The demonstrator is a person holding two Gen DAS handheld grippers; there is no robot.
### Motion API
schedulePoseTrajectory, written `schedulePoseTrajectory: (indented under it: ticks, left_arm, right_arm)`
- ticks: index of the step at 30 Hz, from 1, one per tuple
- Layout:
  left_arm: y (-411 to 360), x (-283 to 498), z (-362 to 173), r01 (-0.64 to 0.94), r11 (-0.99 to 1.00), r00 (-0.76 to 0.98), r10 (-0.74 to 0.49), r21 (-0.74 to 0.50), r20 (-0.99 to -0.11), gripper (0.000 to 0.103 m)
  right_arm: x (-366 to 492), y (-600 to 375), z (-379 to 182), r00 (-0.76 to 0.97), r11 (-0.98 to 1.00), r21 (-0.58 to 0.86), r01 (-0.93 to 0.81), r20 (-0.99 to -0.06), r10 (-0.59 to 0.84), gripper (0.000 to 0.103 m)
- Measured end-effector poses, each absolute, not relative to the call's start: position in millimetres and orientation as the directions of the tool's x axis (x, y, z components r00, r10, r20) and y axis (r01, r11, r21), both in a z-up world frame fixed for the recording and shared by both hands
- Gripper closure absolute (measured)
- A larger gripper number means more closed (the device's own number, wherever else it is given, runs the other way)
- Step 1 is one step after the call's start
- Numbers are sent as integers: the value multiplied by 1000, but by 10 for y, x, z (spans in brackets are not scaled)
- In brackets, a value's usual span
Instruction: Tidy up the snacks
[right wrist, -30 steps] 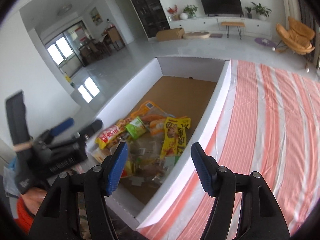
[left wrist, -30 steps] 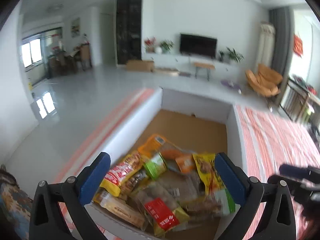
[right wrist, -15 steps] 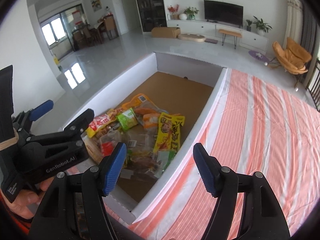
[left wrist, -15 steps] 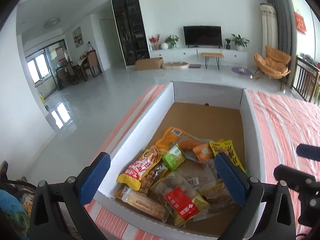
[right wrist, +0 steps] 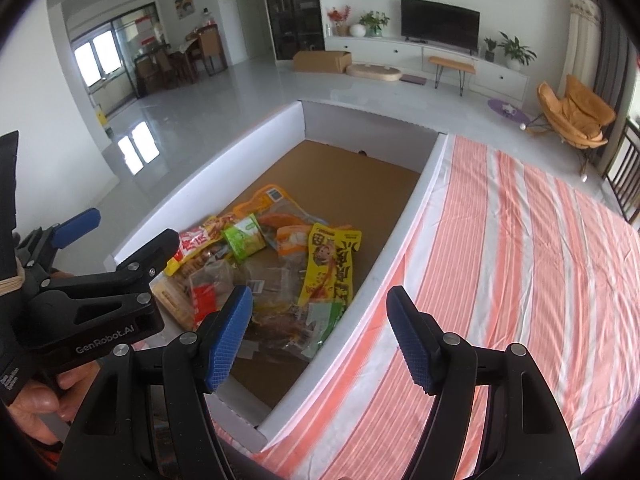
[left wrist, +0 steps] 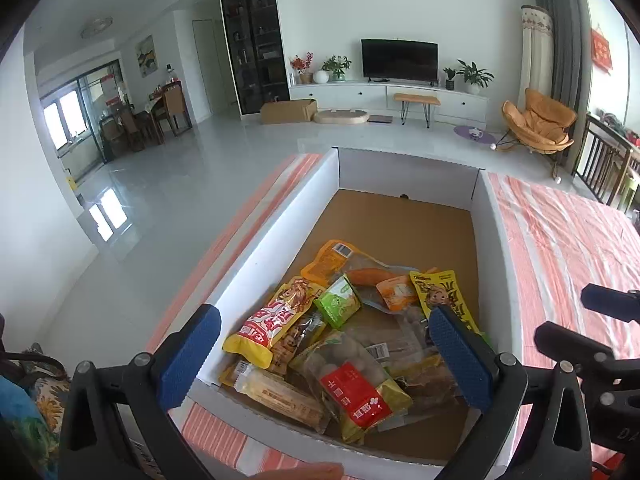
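Change since earlier frame: the left-wrist view has levelled, and more of the box's (left wrist: 276, 236) near rim shows at lower centre.

Item: 1 white cardboard box on a table with an orange-striped cloth (right wrist: 520, 264). Contents: snack packets (left wrist: 340, 344) heaped at its near end, lower centre of both views.

Left tongs (left wrist: 324, 356): released, empty, above the heap. Right tongs (right wrist: 320, 336): parted, empty, over the box's right wall.

Risk: overlapping slick packets; a pinch may lift 2 or slip off.

Room: living room, glossy pale floor, television upper centre, orange chair upper right.
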State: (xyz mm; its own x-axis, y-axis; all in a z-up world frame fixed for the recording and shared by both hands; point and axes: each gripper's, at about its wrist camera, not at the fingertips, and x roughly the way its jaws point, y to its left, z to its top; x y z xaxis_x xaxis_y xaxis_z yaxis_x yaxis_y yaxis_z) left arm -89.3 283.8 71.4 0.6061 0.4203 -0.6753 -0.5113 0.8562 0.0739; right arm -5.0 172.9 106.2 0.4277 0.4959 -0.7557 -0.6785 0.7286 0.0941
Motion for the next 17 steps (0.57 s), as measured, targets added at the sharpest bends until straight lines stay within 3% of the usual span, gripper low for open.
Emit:
schedulePoseTrajectory:
  ticks: [17]
  left_arm:
    - [2923,-953,695,-523,849,597,426,74,-680,0]
  right_arm:
    - [-107,1869,1012,421,717,62,-695,-772,475,30]
